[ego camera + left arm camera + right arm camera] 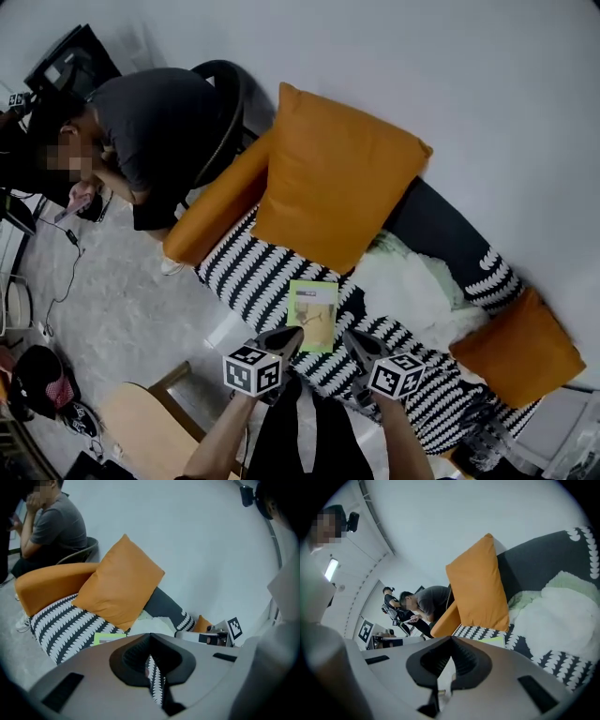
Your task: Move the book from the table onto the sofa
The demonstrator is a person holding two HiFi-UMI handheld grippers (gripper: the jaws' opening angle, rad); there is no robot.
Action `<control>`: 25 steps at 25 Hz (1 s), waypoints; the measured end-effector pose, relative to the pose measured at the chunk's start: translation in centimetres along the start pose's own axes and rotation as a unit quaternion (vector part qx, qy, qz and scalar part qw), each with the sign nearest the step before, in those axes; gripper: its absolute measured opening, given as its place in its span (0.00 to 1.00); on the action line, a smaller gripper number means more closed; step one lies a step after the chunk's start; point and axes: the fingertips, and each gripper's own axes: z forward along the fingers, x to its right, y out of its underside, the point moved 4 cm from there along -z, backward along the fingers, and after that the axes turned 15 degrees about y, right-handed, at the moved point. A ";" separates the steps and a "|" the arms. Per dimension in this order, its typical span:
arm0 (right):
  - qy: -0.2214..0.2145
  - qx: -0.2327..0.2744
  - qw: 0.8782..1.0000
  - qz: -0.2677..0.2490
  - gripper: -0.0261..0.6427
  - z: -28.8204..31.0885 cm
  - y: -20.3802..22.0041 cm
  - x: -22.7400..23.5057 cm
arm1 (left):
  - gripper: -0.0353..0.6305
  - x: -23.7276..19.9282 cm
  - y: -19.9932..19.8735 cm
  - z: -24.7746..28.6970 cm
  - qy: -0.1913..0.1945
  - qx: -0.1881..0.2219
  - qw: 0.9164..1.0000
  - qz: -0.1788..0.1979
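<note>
Striped sofa (246,274) against white wall (469,75) — book (313,315) on seat; left gripper (292,335), right gripper (352,339) both closed, empty.

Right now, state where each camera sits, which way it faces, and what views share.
Head view: on the person's head, looking steeply down at the sofa and the book on it; both forearms, left hand-held gripper and right hand-held gripper show.
Left gripper view: on the left hand-held gripper, looking along its shut jaws toward the orange cushion; the right hand-held gripper shows at right.
Right gripper view: on the right hand-held gripper, jaws shut, facing that cushion and a seated person.
Shared: all three show book, cushion, seated person.
</note>
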 end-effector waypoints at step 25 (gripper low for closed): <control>-0.062 0.192 0.971 -0.126 0.07 -18.8 -11.1 -16.0 | 0.07 23.2 -11.2 -9.3 0.000 0.111 0.972 0.209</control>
